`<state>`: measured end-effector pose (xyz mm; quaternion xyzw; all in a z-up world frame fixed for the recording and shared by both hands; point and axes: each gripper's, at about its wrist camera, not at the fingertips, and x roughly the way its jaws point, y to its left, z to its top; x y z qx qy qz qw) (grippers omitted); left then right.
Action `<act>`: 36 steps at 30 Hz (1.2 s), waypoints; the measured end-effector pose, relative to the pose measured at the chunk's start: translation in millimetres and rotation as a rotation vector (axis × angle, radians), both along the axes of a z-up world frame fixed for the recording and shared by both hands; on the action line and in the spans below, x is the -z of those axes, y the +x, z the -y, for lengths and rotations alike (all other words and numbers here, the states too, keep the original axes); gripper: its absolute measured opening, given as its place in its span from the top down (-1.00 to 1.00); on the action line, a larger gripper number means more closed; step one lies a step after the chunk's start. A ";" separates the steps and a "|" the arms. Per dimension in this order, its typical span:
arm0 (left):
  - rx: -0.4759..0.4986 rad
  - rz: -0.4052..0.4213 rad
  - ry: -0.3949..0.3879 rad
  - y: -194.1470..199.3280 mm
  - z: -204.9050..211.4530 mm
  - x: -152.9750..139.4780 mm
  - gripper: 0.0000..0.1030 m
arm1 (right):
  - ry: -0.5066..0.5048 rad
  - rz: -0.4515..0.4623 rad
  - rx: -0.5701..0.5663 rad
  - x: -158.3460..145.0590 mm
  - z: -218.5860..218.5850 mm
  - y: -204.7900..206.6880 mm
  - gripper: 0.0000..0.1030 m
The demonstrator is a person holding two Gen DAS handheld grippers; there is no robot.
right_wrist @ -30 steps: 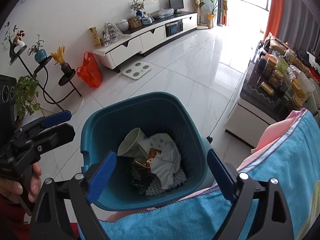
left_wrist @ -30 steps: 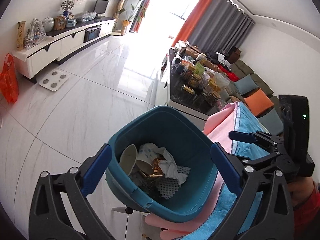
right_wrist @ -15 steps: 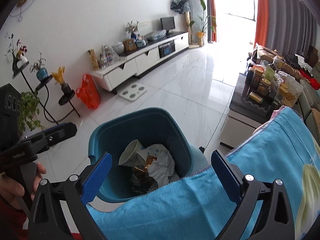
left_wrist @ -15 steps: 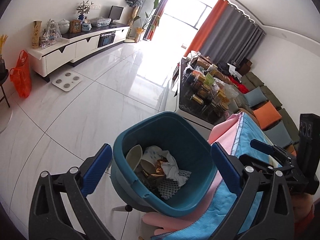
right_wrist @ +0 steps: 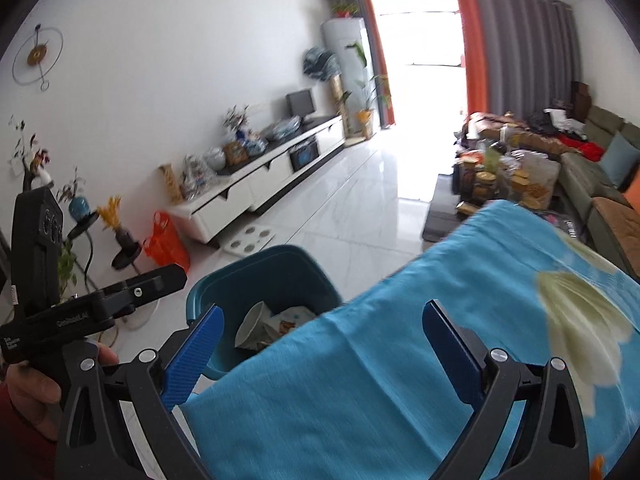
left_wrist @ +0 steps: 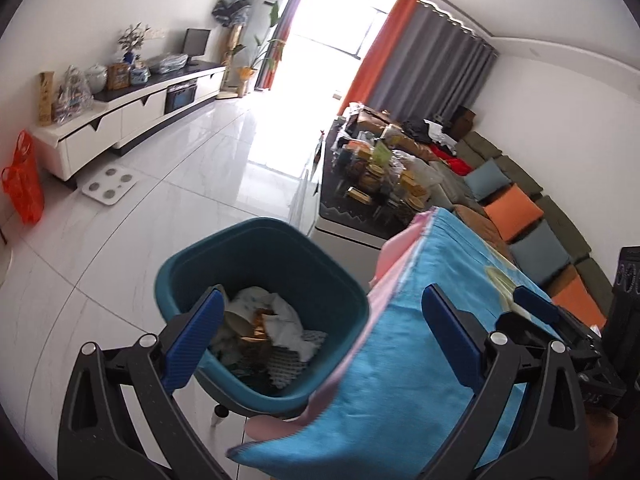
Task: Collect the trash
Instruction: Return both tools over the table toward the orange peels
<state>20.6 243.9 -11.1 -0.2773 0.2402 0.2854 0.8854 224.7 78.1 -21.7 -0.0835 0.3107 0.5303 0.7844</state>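
**Both sets of fingers spread wide, bin of trash out front**

My left fingers (left_wrist: 320,336) stand wide apart with nothing between the blue pads. The teal bin (left_wrist: 240,248) sits on the white floor just ahead of them, nearer my left pad, which overlaps its near rim. Inside lie a paper cup (left_wrist: 236,320), a gold wrapper (left_wrist: 258,326) and crumpled white paper (left_wrist: 286,320). A blue cloth (left_wrist: 400,360) over a pink layer (left_wrist: 394,258) covers the bench under my right pad and touches the bin's right side.

My right fingers (right_wrist: 320,340) are spread just as wide and hold nothing. The blue cloth fills the space under and between them; the bin shows beyond my left pad, its right half hidden by the cloth. Further left, a hand (right_wrist: 30,392) grips the other tool's handle.
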 end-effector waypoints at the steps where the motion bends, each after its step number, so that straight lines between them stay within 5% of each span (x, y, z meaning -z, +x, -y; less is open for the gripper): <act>1: 0.008 0.004 0.014 1.5 5.5 -2.3 -0.89 | 0.010 0.003 0.013 -1.9 7.1 0.3 -0.87; 11: 0.107 0.026 0.187 29.9 71.0 -28.6 -0.89 | 0.103 0.051 0.195 -12.8 85.7 -1.4 -0.87; 20: 0.315 0.088 0.287 59.3 140.3 -37.5 -0.89 | 0.122 0.074 0.399 -3.9 163.9 -5.1 -0.87; 36: 0.517 0.115 0.301 93.5 201.1 -26.1 -0.89 | 0.119 0.160 0.612 8.3 228.7 -21.6 -0.87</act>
